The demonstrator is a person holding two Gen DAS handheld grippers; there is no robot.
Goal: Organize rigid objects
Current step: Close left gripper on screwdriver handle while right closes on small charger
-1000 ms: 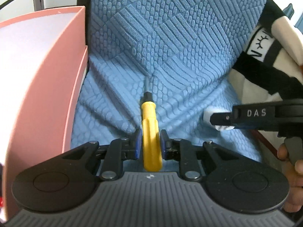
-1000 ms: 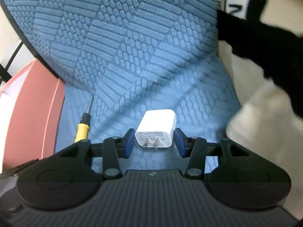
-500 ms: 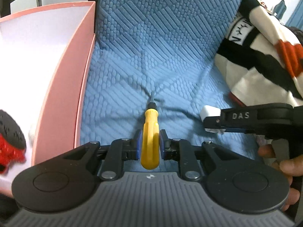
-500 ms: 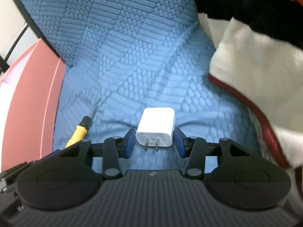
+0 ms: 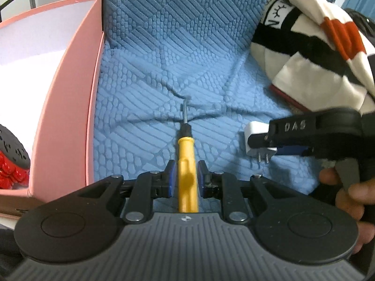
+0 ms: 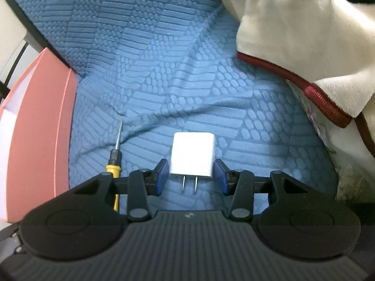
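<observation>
Leftmost, in the left wrist view: a red and black item, cut off by the frame edge and too partial to identify, lying inside the pink box. Only one pink wall and a pale inner face of the box show; the remainder runs out of frame.

Next: blue textured cushion, covering seat and backrest, puckered around the screwdriver tip.

Centre: yellow-handled screwdriver, clamped between the blue pads of the left gripper, which is closed on the handle. The handle butt is hidden behind the gripper body; the thin shaft points away, and whether its tip touches the fabric cannot be told. In the right wrist view the same screwdriver shows only its shaft, collar and a sliver of yellow, the rest masked by gripper housing.

Right of centre: white plug adapter, two prongs facing the camera, held between the pads of the right gripper, jaws pressed against its sides. In the left wrist view the adapter is half covered by the gripper arm and appears raised off the cushion.

Far right: a striped blanket in cream, black and orange, with dark red edging, cut off by the frame. A bare hand on the right gripper's trigger is partly visible.
</observation>
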